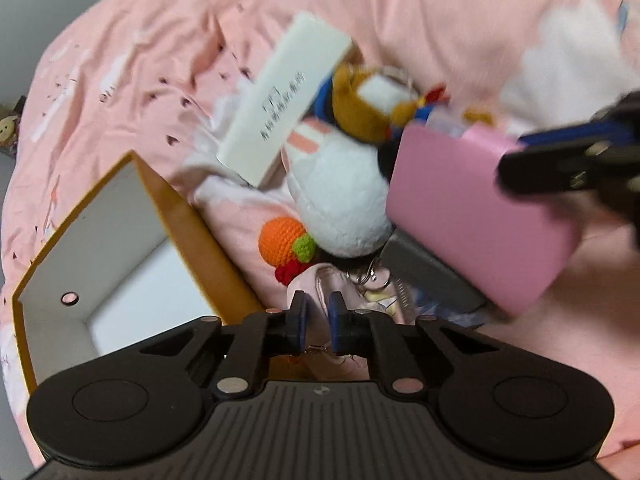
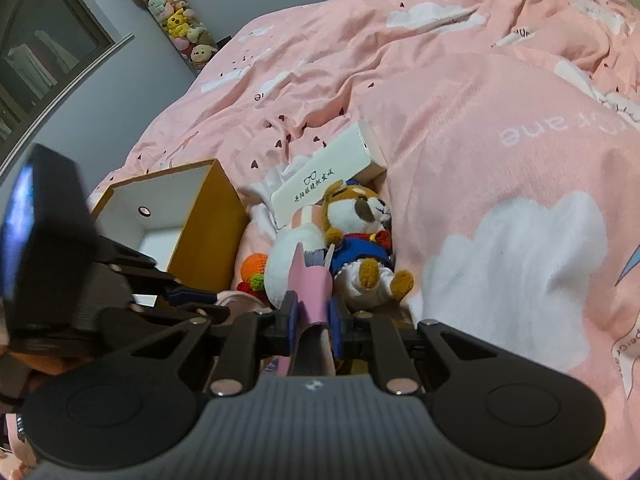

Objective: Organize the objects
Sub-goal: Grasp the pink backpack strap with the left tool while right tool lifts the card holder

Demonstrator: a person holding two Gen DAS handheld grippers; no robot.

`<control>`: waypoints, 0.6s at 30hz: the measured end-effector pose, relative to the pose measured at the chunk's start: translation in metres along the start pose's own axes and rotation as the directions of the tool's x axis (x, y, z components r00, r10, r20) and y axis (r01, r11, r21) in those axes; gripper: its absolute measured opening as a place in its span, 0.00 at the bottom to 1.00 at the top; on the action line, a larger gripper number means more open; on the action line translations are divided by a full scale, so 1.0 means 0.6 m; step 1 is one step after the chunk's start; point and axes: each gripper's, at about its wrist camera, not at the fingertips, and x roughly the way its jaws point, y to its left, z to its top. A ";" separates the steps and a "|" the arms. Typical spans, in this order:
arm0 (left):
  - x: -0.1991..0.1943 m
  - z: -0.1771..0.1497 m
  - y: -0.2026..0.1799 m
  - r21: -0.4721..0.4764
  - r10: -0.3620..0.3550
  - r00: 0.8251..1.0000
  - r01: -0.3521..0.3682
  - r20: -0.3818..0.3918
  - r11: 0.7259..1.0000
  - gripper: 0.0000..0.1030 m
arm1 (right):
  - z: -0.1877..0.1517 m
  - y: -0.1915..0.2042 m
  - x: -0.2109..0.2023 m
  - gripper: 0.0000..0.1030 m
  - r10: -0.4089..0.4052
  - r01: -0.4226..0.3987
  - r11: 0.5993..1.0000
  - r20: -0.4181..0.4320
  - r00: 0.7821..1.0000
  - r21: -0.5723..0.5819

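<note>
Holding a pink book (image 2: 311,288) edge-on in the right hand-held gripper (image 2: 313,320): blue pads pinch it near the spine end, pages visible below the pads. From the left wrist view the same book reads as a flat pink slab over the toy pile, right gripper at its far edge. Frame is motion-blurred there.

Left hand-held gripper (image 1: 318,312): fingers nearly together with a narrow gap, hovering over a pale pink item with a key ring (image 1: 370,278). Can't tell if it's actually pinching anything.

Rest of the pile on the bed (image 2: 500,128): white plush (image 1: 340,196), brown dog plush in blue (image 2: 360,240), orange crochet ball (image 1: 280,236), white glasses box (image 1: 280,100) leaning on the plushes. Open orange box (image 1: 192,224) with white interior sits just beside the pile, on the left; likely the target bin.

Handling, my read:
- Book: stiff, moderately light, smooth cover, may slip or pivot when held by one edge. Grip closer to the spine's middle, keep it vertical going in.
- Plushes and crochet ball: soft, light, nothing fragile. Pinch a limb or a fold of the body.
- Glasses box: rigid, light card, take across the narrow width.
</note>
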 end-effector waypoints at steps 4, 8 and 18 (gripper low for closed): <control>-0.044 -0.014 0.001 -0.026 -0.001 0.996 0.004 0.085 1.000 0.09 | -0.004 0.025 -0.018 0.15 -0.024 0.025 0.999 0.030 0.999 -0.041; -0.086 -0.031 0.015 -0.063 -0.024 0.988 0.034 0.153 0.997 0.07 | -0.007 0.050 -0.042 0.15 -0.058 0.063 0.995 0.071 0.996 -0.080; -0.231 -0.089 0.075 -0.156 -0.001 0.932 0.061 0.361 0.986 0.06 | -0.008 0.120 -0.101 0.14 -0.064 0.093 0.980 0.168 0.984 -0.173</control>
